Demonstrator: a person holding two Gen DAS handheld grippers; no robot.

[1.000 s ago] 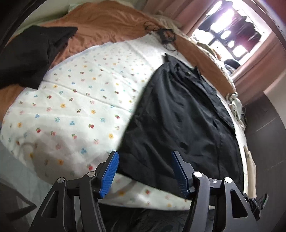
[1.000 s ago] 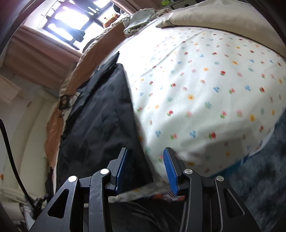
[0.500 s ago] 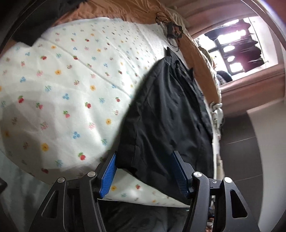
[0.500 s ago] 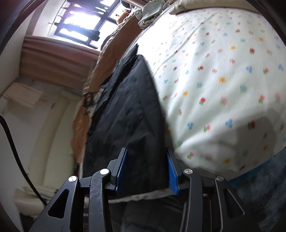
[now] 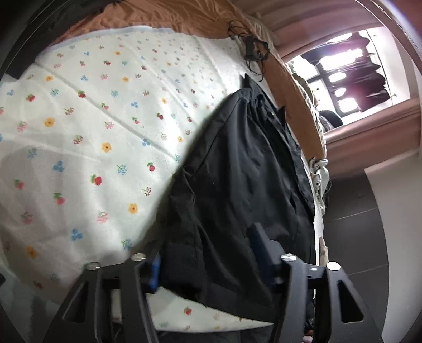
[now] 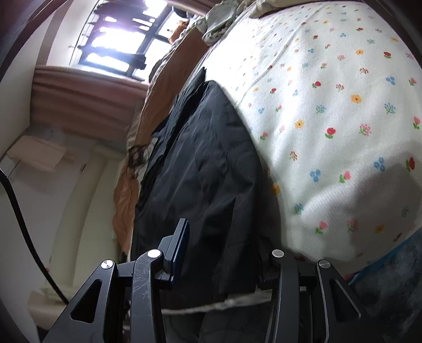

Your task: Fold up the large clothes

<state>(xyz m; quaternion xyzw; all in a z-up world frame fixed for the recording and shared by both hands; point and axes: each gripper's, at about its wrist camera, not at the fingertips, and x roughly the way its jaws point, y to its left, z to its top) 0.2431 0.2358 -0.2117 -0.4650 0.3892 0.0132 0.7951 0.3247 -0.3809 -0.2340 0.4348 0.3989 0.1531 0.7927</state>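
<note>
garment: black jacket (image 5: 245,184) lies lengthwise on the floral blanket (image 5: 87,137), its bottom hem at the blanket's near edge, its collar toward the far edge
left gripper: left gripper (image 5: 208,258) sits at the near edge of the blanket with jaws spread wide, the hem's left corner lying between the blue pads; cloth touches the left pad, but a clamp on it cannot be made out
right gripper: right gripper (image 6: 224,253) straddles the hem's other corner, jaws apart, black fabric filling the gap between them; whether it has hold of the cloth cannot be told
blanket: white with small red, blue and yellow flowers, spread over an orange bedsheet (image 5: 168,15)
far edge: tangle of black cable (image 5: 253,50) rests on the orange sheet just beyond the jacket's collar
background: bright barred window (image 6: 118,44) with a pink curtain (image 6: 87,105) beside it
</note>
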